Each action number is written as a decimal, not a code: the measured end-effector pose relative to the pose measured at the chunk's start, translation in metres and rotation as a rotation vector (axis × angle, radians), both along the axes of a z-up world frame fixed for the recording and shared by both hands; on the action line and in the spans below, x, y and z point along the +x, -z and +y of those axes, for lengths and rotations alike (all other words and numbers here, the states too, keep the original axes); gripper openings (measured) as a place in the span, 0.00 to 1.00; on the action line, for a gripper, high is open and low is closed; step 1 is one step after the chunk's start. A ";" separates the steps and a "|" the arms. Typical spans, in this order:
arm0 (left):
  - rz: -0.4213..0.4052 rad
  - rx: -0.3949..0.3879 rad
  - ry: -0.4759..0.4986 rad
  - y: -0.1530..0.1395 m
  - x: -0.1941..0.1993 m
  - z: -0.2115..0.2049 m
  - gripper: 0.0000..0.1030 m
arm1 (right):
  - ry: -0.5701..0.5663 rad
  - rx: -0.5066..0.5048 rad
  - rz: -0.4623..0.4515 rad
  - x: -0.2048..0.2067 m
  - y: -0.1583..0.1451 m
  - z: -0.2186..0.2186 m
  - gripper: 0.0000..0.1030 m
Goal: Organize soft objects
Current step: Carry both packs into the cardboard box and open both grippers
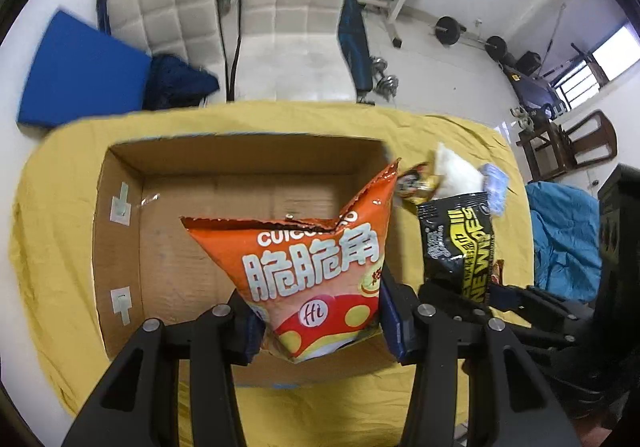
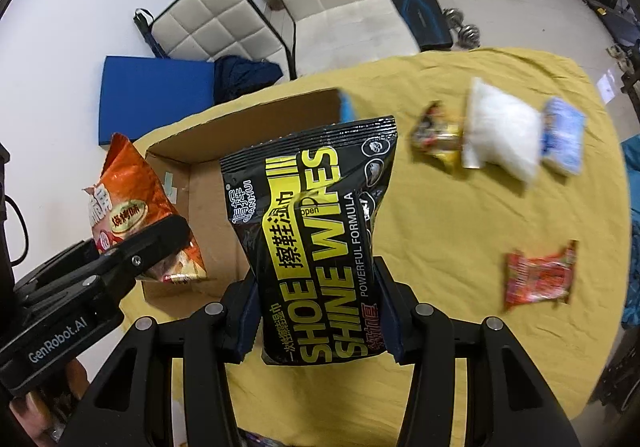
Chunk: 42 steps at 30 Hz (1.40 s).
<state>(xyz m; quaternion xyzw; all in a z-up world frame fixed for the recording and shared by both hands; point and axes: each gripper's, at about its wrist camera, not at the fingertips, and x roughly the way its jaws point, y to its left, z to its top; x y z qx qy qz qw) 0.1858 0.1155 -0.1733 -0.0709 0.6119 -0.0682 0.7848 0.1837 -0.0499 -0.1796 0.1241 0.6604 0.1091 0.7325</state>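
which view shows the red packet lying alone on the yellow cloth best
The right wrist view: the red packet lies in full sight on the yellow cloth. The left wrist view does not show it at all.

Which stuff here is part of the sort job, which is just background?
Job: orange snack bag in left gripper; shoe wipes pack in right gripper; cardboard box; white pouch; red packet.
Background: white chairs; blue mat; weights.

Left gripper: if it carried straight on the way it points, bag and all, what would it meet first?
Probably the floor of the open cardboard box. The left gripper, shut on the orange snack bag, points steeply down over it, and nothing shows between. Depth is uncertain.
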 end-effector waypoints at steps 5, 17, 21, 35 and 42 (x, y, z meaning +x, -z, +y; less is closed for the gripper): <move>0.106 -0.091 -0.031 0.044 0.034 0.052 0.43 | 0.007 -0.024 0.039 0.029 0.038 0.045 0.51; 0.308 -0.230 -0.065 0.146 0.086 0.095 0.44 | -0.040 -0.150 0.151 0.072 0.138 0.097 0.51; 0.335 -0.226 -0.053 0.158 0.093 0.089 0.44 | -0.048 -0.200 0.151 0.079 0.157 0.100 0.51; 0.379 -0.189 0.003 0.175 0.106 0.072 0.44 | -0.060 -0.238 0.167 0.090 0.179 0.111 0.52; 0.387 -0.103 -0.005 0.166 0.107 0.066 0.55 | -0.054 -0.221 0.174 0.109 0.183 0.109 0.62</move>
